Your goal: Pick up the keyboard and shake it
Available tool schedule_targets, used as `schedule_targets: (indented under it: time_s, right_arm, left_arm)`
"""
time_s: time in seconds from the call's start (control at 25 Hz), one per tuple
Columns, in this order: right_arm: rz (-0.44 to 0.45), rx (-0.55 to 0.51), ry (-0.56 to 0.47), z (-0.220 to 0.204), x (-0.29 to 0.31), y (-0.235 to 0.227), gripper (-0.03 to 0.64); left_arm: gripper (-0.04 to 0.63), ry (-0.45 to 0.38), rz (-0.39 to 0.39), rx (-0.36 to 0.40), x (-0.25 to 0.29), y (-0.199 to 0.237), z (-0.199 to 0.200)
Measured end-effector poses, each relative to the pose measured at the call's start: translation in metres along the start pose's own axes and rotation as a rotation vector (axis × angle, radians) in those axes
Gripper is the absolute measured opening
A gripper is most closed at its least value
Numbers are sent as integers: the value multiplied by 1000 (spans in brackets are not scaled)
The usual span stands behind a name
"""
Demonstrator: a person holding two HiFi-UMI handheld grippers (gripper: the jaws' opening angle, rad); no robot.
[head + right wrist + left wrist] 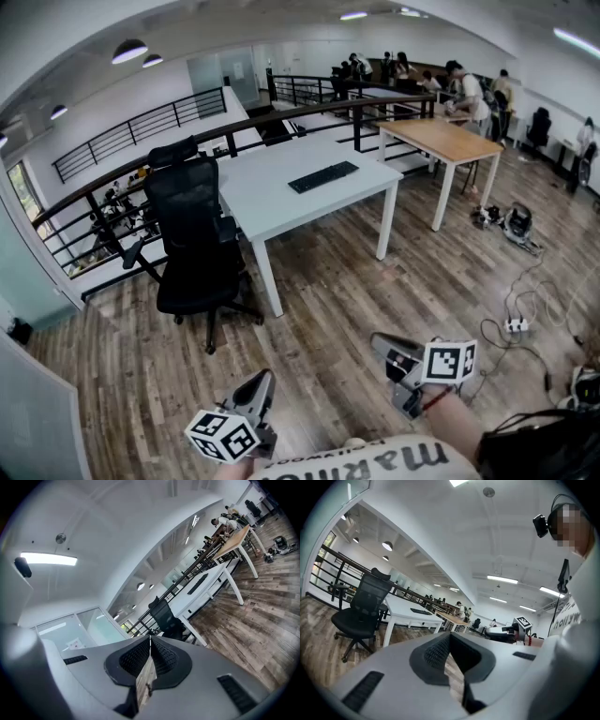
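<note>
Since both tools sit down by our waist, we'll start there. The left tool (264, 378) has its jaws pressed fully together with nothing between them. The right tool (377, 341) is the same deal, closed tip to tip and empty. Each one carries its marker cube, and both point forward over the wood-plank floor (328, 300).

Off to our right on that floor there's a white power strip (516, 325) with cables looping around it.

Further out, a black office chair (192, 234) sits at the left end of the white counter (272, 202). The keyboard (323, 176) is a black one, lying flat on the counter top toward its far right part. It's well apart from both tools and nothing is touching it.

Just past the right end of that counter there's a second counter (450, 141) with a wooden top and white legs. A black railing (357, 127) runs along behind the two of them.

Way at the back a group of people (469, 89) are gathered, too small for us to make out much more.
</note>
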State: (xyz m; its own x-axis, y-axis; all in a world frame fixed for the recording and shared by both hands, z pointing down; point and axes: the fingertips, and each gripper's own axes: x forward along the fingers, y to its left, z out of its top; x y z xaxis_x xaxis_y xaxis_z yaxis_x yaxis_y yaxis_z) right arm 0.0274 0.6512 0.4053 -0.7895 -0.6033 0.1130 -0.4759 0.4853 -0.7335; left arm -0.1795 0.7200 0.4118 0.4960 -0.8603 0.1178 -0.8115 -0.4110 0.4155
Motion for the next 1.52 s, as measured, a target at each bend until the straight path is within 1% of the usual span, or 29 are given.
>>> schedule_targets:
  time_s: [0.12,0.28,0.48,0.64,0.76,0.92,1.0,1.12,1.2,1.28,1.44,1.52]
  right_arm:
    - [-16,-11,-1,0,1,-2,38]
    - [-12,-32,-6,5,3,-3,38]
    - [-20,-13,-8,12,3,-11,39]
    - [-37,-104,3,21,6,-16,40]
    - [-56,-132,21,22,10,-22,40]
    - [-82,-90,18,30,10,-40,41]
    - [-85,-74,18,36,11,-48,41]
    - [-101,-96,25,49,8,-57,41]
    - [-107,-112,24,57,7,-63,41]
    - [-114,-107,25,62,6,-71,41]
    - [-95,-86,54,59,7,-86,41]
    - [-87,-96,81,51,8,-93,41]
  left_arm:
    - [2,11,2,4,1,3,1]
    - [2,11,0,10,7,3,6]
    - [2,16,-9,17,17,-1,7]
    - [2,15,-10,20,29,-1,7]
    - [2,21,-1,8,35,2,5]
    - [2,19,-9,17,51,-1,8]
    - [2,6,-26,18,61,-4,13]
    - [2,-21,-68,34,78,-15,21]
    - [2,-26,-73,60,90,-22,23]
    - [2,-28,-66,69,101,-25,21]
    - [2,-34,-54,47,118,-28,7]
    - [2,-34,-49,28,122,-28,-4]
